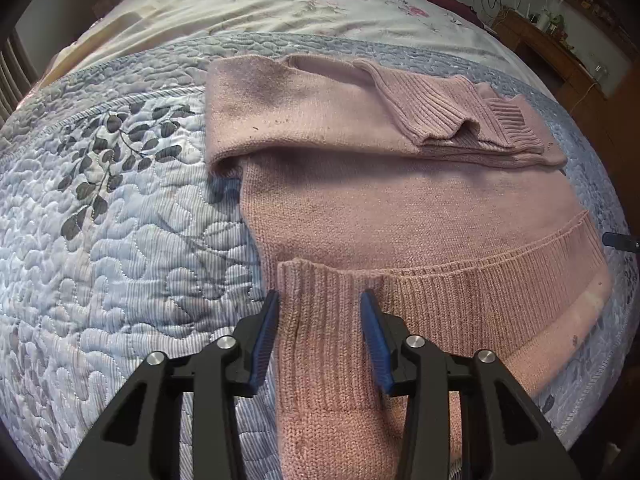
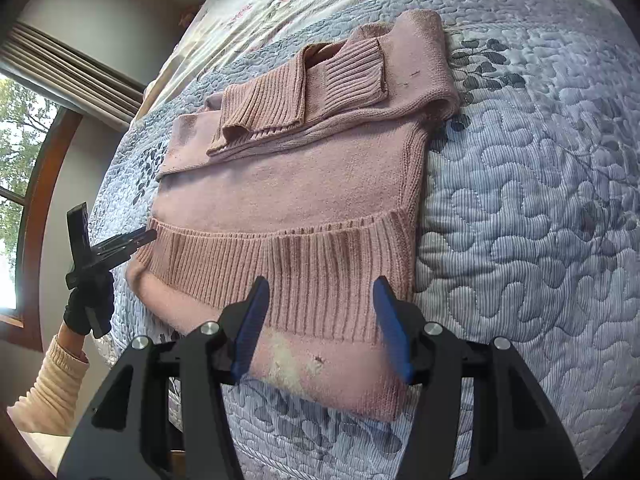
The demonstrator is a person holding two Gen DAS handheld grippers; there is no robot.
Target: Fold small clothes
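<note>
A pink knitted sweater (image 1: 400, 208) lies partly folded on the blue-grey quilted bedspread (image 1: 120, 260) of a bed, its sleeves (image 2: 304, 92) laid across the chest at the far end and its ribbed hem (image 2: 304, 272) toward the cameras. The left claw (image 1: 320, 336) hangs just above the sweater's near edge with its blue fingers (image 1: 266, 340) spread wide, a ribbed band of the knit between them but not pinched. The right claw (image 2: 320, 324) is likewise wide open over the hem, holding nothing. In the right wrist view, a black-gloved hand (image 2: 90, 308) with a cream sleeve (image 2: 52, 388) holds the left claw at the sweater's left corner, near a window (image 2: 16, 168).
</note>
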